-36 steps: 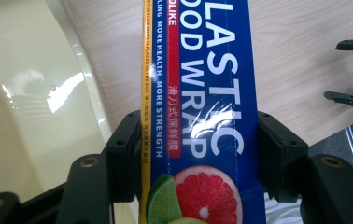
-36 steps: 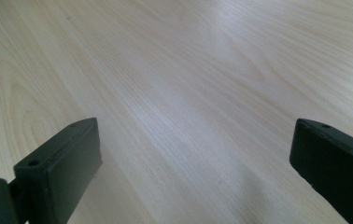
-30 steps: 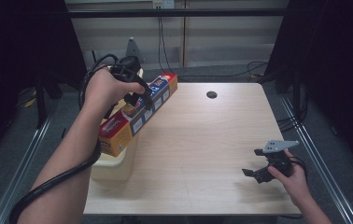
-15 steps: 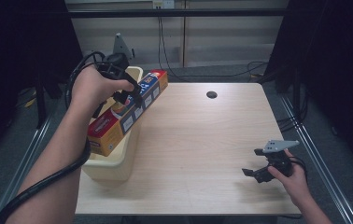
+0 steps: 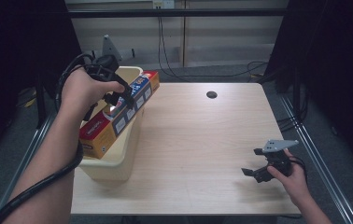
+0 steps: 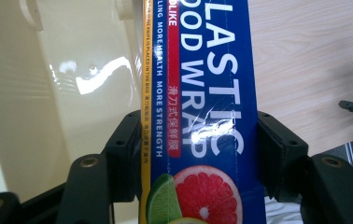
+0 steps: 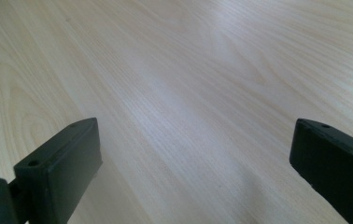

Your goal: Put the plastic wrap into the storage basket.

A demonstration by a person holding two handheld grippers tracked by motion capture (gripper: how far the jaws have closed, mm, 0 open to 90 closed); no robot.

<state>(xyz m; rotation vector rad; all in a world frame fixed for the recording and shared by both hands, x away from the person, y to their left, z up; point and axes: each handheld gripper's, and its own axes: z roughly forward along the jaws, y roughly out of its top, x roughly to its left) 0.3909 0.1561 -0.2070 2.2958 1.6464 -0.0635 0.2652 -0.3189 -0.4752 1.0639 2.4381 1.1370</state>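
plastic wrap box (image 5: 118, 114): 1 | bin (image 5: 118, 158): 1 | grippers: 2 | table (image 5: 202, 140): 1

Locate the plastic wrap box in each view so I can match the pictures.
High view: the plastic wrap box is at left, tilted over the cream bin, clamped in the left gripper.
Left gripper view: it runs up the centre between the two black jaws, with the bin wall at left.
Right gripper view: it is not in this picture.
Shared landmark: the pale wooden table.
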